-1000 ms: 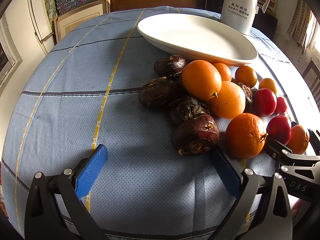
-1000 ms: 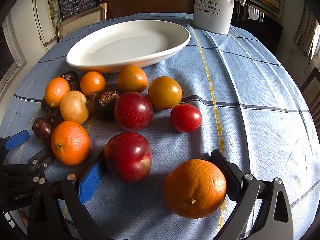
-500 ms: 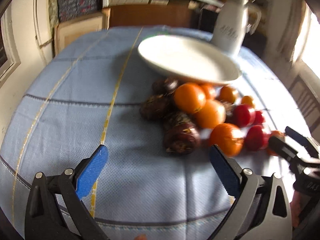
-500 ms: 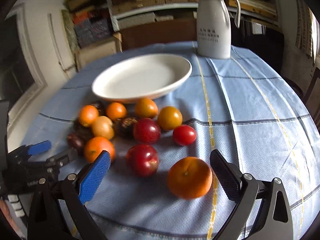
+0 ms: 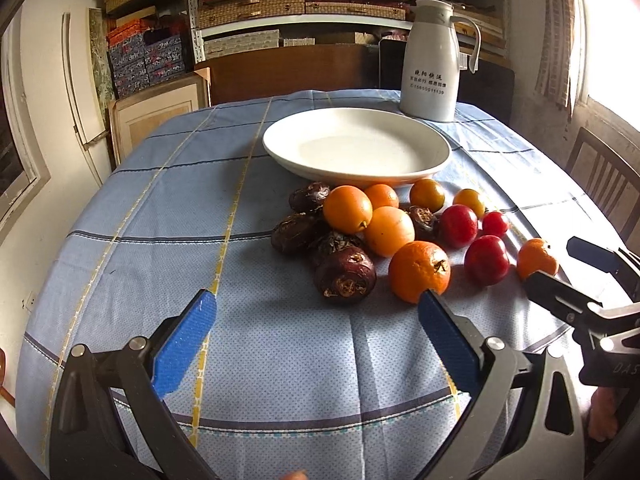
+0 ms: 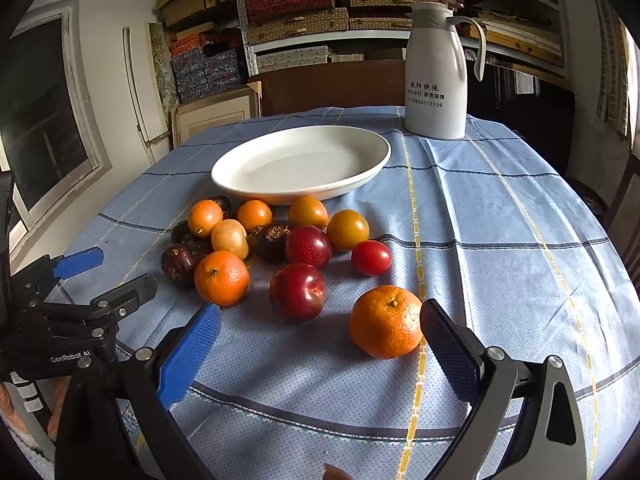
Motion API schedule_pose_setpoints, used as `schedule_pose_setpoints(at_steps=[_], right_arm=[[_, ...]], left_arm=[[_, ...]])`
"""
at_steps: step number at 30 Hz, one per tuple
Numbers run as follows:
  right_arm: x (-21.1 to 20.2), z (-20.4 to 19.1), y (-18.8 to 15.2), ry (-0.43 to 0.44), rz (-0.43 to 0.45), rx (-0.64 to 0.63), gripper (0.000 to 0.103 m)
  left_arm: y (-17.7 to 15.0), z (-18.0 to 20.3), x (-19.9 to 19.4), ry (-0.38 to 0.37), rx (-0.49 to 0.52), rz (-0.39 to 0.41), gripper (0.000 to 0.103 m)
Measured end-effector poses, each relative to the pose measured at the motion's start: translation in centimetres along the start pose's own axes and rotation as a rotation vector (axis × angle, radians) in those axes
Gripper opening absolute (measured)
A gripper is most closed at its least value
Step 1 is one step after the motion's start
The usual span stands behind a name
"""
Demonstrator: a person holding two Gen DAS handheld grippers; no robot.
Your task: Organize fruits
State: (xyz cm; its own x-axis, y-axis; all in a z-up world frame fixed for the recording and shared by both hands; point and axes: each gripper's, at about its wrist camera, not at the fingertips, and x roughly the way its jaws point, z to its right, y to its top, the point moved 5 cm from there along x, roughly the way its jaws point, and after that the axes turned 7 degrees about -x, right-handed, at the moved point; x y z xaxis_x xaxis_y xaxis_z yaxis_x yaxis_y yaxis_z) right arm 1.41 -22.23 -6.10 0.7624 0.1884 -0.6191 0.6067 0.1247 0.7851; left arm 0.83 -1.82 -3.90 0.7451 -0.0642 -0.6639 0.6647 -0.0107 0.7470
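A heap of fruit lies on the blue checked tablecloth in front of an empty white oval plate (image 5: pixel 356 152) (image 6: pixel 300 166). It holds oranges (image 5: pixel 419 271) (image 6: pixel 386 322), red plums (image 5: pixel 487 259) (image 6: pixel 297 291), dark wrinkled fruits (image 5: pixel 346 275) (image 6: pixel 178 262), yellow-orange round fruits (image 6: pixel 348 230) and a small red tomato (image 6: pixel 371 257). My left gripper (image 5: pixel 316 340) is open and empty, short of the heap. My right gripper (image 6: pixel 320 344) is open and empty, with an orange just ahead of its right finger (image 6: pixel 448 352).
A white thermos jug (image 5: pixel 434 60) (image 6: pixel 436 72) stands behind the plate. Shelves of stacked boxes (image 6: pixel 304 8) and a wooden board fill the back. A wooden chair (image 5: pixel 604 176) stands at the table's right edge. Each gripper shows in the other's view (image 5: pixel 588 292) (image 6: pixel 80 288).
Both grippers have pulled back and risen from the fruit; the heap now sits farther ahead and more of the room shows. No fruit has moved.
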Motion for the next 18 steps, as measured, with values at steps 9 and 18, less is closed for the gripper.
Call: schedule_pose_setpoints(at_steps=[9,18], right_arm=[[0.46,0.14,0.05,0.013,-0.012,0.011,0.1],[0.52,0.09,0.06,0.027,-0.017,0.016,0.1]], left_arm=[[-0.02,-0.31,-0.06,0.017,-0.005,0.002,0.099],[0.07,-0.25,-0.47,0.031,0.006,0.031,0.099]])
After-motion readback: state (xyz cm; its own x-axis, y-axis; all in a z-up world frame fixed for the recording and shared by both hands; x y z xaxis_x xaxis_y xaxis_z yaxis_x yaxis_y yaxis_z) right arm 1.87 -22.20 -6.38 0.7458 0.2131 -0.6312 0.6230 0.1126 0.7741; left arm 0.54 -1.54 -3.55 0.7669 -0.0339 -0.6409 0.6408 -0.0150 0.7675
